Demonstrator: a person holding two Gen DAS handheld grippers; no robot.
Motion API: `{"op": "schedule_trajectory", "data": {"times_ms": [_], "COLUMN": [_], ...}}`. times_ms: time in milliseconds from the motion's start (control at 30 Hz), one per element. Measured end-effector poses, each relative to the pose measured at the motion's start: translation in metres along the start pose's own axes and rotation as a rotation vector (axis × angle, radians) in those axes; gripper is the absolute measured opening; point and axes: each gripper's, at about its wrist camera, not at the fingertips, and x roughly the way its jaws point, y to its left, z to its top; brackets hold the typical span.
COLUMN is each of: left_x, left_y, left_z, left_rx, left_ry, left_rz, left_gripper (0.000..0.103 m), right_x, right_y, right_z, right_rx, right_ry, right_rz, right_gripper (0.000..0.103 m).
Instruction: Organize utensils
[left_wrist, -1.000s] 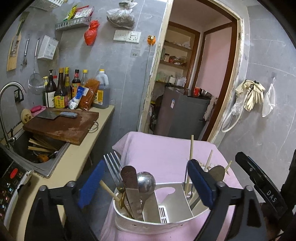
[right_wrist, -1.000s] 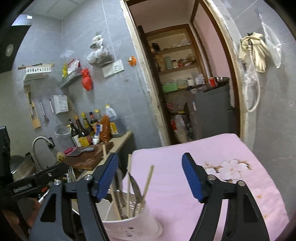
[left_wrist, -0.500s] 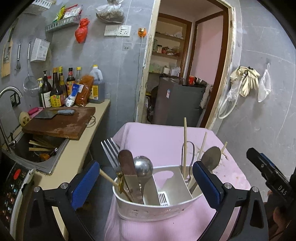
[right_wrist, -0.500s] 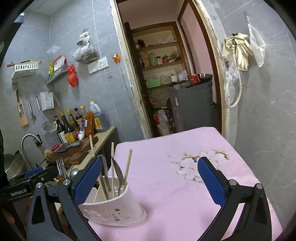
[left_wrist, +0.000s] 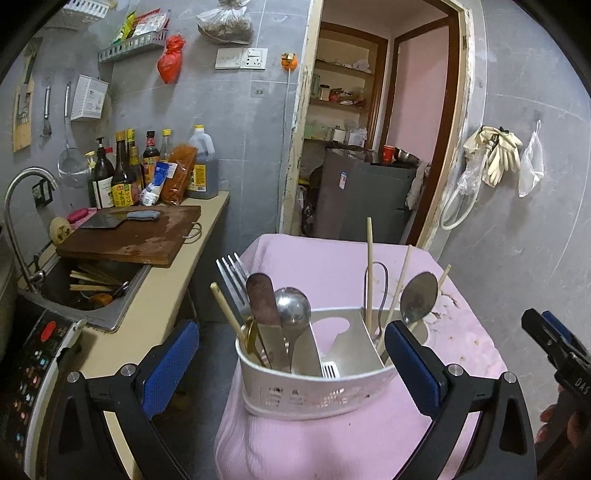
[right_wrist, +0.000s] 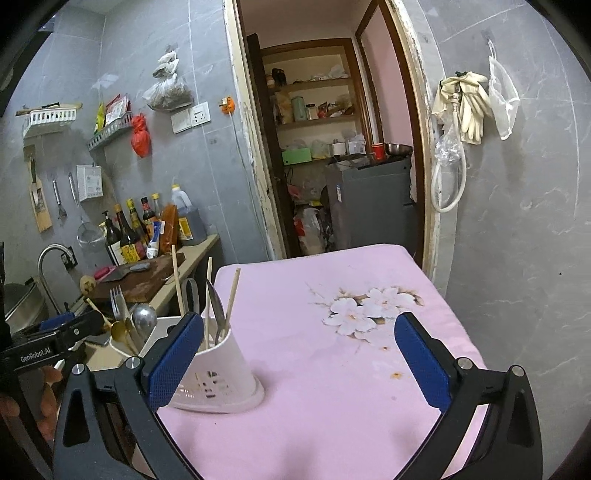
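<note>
A white utensil holder (left_wrist: 314, 391) with three compartments stands on the pink-clothed table (left_wrist: 332, 273) near its left front corner. Its left compartment holds a fork (left_wrist: 232, 273), a knife (left_wrist: 264, 310), a ladle (left_wrist: 293, 308) and a chopstick. The middle one is empty. The right one holds chopsticks (left_wrist: 368, 266) and a spoon (left_wrist: 417, 297). My left gripper (left_wrist: 291, 365) is open, its blue pads wide on either side of the holder without touching it. My right gripper (right_wrist: 295, 358) is open over the cloth, with the holder (right_wrist: 218, 380) just behind its left pad.
A counter at the left carries a wooden cutting board (left_wrist: 136, 236) with a cleaver, bottles (left_wrist: 122, 173) and a sink (left_wrist: 85, 291) holding more chopsticks. A doorway (left_wrist: 369, 147) opens behind the table. The cloth (right_wrist: 369, 314) bears a flower print at the right.
Both grippers have drawn back from the holder and their jaws have spread wider. The holder and its utensils stay where they were.
</note>
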Motion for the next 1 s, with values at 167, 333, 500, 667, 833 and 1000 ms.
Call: {"op": "schedule_trajectory", "data": {"times_ms": [167,333,500,667,833,1000], "left_x": [-0.021,-0.048,-0.075,-0.102,-0.112,-0.115], "left_y": [-0.006,-0.015,-0.027,-0.037,-0.043,-0.047], "left_z": [-0.011,-0.028,-0.043,-0.055,-0.062,-0.066], "left_rx": [-0.009,-0.014,0.006,0.021,0.026,0.012], "left_ry": [-0.010,-0.031,-0.046,-0.077,-0.079,-0.081], "left_rz": [0.017,0.025,0.033,0.046,0.059,0.062], "left_gripper": [0.101,0.101,0.101,0.101,0.101,0.101], "right_x": [-0.023,-0.047,-0.076,-0.093,-0.101,-0.103], "right_y": [-0.007,-0.010,-0.017,-0.034,-0.046,-0.051], "right_z": [0.000,-0.004,-0.014,-0.017,-0.021,-0.022], "right_rx": [-0.015,-0.055,-0.068,-0.054,-0.054,-0.058], "right_ry": [-0.012,0.006,0.018,0.014,0.024,0.027], "right_rz": [-0.015,0.006,0.002,-0.015,-0.012,0.005], "right_gripper": [0.101,0.101,0.101,0.101,0.101,0.101]}}
